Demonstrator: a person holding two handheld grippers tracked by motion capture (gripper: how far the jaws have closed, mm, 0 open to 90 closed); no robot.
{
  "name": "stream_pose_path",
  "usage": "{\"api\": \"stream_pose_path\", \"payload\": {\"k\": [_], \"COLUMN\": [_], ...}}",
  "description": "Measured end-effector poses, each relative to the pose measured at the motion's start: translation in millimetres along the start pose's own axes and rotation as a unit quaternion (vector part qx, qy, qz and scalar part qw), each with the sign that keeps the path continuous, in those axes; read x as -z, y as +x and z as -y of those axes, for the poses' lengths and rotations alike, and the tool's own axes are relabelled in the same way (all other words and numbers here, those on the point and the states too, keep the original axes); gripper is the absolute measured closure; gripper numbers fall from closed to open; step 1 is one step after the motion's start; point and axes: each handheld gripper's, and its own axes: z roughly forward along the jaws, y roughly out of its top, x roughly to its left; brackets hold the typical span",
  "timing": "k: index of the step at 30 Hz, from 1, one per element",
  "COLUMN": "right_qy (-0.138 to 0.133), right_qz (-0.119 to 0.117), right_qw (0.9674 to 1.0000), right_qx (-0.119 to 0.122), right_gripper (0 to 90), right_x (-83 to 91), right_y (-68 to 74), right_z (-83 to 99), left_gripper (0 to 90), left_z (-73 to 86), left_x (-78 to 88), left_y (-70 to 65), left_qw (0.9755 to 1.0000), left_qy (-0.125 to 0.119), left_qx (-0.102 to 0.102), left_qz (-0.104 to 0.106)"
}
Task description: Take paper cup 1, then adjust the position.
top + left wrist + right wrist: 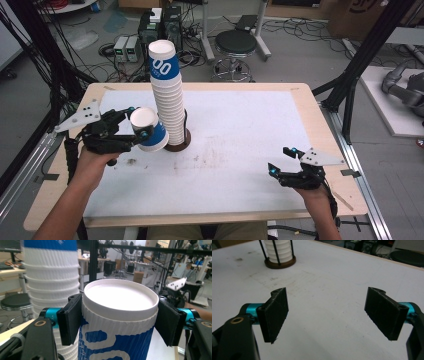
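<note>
Cup [149, 129], clenched near its rim in my left tool [131, 126] just beside the stack [167, 95], should go down level on the worktop [240, 130]; my right tool [285, 160] rests released.

A black stool [235, 46] stands beyond the table [310, 112], beside grey boxes [127, 48] and cables on the floor.

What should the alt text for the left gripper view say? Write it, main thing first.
The left tongs grip a blue-and-white ribbed paper cup just below its rim, a black pad on each side. Close behind on the left rises a tall stack of white cups.
</note>
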Motion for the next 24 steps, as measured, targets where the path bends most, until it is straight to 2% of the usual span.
{"api": "stream_pose_path", "payload": {"k": [4,10,15,24], "right_qy": [-0.003,-0.002,-0.006,0.005], "right_qz": [-0.014,-0.033,-0.054,-0.105], "right_qw": [0.9999,0.9994,0.9982,0.9934], "right_qx": [0.002,0.013,0.025,0.046], "right_gripper": [19.5,19.5,19.5,19.5], "right_x": [-1.2,-7.1,-12.5,-25.9], "right_y": [4.3,11.2,18.8,32.7], "right_z": [-2.2,-5.5,-10.3,-16.4], "left_gripper": [29.0,29.0,29.0,29.0], "left_z": [7.1,13.2,19.6,31.7], "left_x": [-10.3,-22.3,-39.3,-64.6], "left_y": [-4.0,-11.9,-18.4,-23.9], "left_qw": [0.9999,0.9994,0.9983,0.9962], "left_qy": [0.001,0.008,0.013,0.023], "left_qx": [0.005,0.003,0.004,0.006], "left_qz": [0.015,0.035,0.057,0.084]}}
